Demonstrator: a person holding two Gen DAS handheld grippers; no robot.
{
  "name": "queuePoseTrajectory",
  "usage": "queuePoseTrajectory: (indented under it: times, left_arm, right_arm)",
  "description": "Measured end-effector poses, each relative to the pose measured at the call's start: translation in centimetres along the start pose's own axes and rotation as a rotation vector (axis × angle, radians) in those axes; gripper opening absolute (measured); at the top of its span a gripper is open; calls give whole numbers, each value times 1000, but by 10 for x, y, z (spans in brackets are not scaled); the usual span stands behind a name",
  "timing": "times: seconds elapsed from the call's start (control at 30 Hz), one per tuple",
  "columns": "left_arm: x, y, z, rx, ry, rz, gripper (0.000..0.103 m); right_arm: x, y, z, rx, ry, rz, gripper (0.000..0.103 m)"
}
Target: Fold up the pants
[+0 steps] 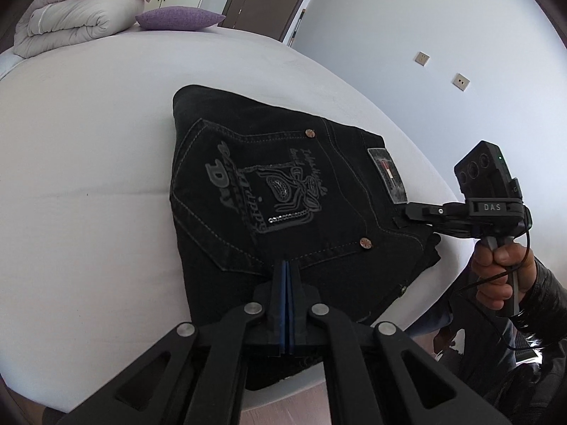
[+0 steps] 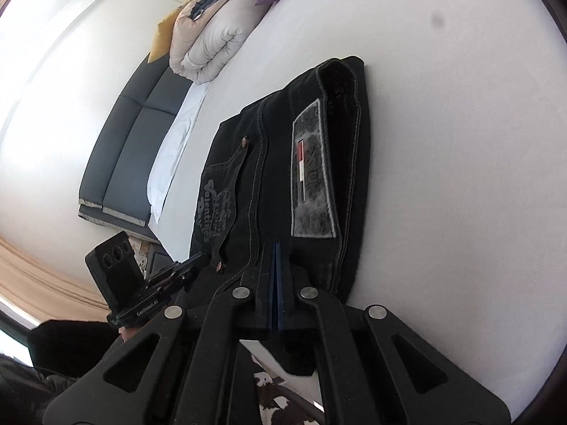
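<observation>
Black pants (image 1: 283,191) lie on the white bed (image 1: 88,177), folded into a compact stack near the bed's near edge, back pocket and waistband label (image 2: 312,177) facing up. Task looks close to done; what remains is likely a last tidy or release.

Left tool (image 1: 287,269): blue pads pressed together, tips at the near edge of the stack. Whether a fabric layer sits between them cannot be told from the left wrist view. Right tool (image 2: 275,251): fingers likewise pressed flat together, tips resting on or at the waistband end, beside the label. Same doubt about cloth between them.

Risks from here:
- If either tool does hold a layer, lifting or pulling back would peel the top fold open. Denim is stiff and springs back.
- The stack overhangs or sits very near the bed edge; a drag toward the person could tip it off.
- Mattress is soft; pressing down on one side would tilt the stack and skew the layers.
- The two tools are near each other at one corner, so a quick move could knock them together.

Folded quilt (image 1: 67,17) and purple pillow (image 1: 179,17) are well apart, no interference.
</observation>
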State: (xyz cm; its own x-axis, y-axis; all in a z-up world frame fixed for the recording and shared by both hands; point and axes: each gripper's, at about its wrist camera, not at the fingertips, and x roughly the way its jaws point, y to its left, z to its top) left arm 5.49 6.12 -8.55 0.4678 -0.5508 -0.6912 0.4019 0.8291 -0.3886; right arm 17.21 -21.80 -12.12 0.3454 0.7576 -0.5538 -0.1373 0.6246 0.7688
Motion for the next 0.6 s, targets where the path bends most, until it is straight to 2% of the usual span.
queuePoseTrajectory:
  times: [0.07, 0.17, 0.23, 0.33, 0.37, 0.4, 0.43, 0.47, 0.5, 0.53, 0.57, 0.6]
  left_arm:
    - [2, 3, -2, -6, -4, -2, 2]
    - [6, 4, -2, -2, -4, 3, 2]
    - [7, 4, -1, -4, -7, 3, 3]
    - [-2, 3, 2, -15, -21, 4, 2]
    - [-10, 0, 4, -16, -36, -3, 11]
    - [-18, -1, 7, -13, -57, -5, 38]
    - [-29, 0, 9, -13, -88, -7, 56]
    - [-42, 2, 14, -16, -137, 4, 90]
    - [-51, 5, 19, -21, -177, 20, 103]
    - [-58, 11, 25, -35, -207, 24, 103]
    - [-58, 19, 31, -58, -204, 21, 102]
    - [-55, 31, 39, -90, -191, 23, 98]
  right_arm:
    - [-4, -4, -8, 3, 0, 6, 0]
    - [-3, -21, -17, 38, -30, 63, 0]
    - [-2, -23, -24, -23, -77, 87, 0]
    - [-9, -13, -31, -59, -109, 69, 0]
    - [-14, -9, -30, -49, -103, 70, 4]
    - [-19, -7, -28, -47, -100, 70, 5]
    - [-27, -1, -27, -57, -108, 76, 9]
    - [-36, 5, -26, -76, -128, 89, 14]
    - [-45, 10, -23, -94, -153, 101, 35]
    - [-52, 12, -20, -98, -177, 102, 74]
    - [-59, 11, -16, -83, -211, 91, 86]
    - [-65, 6, -11, -53, -248, 84, 90]
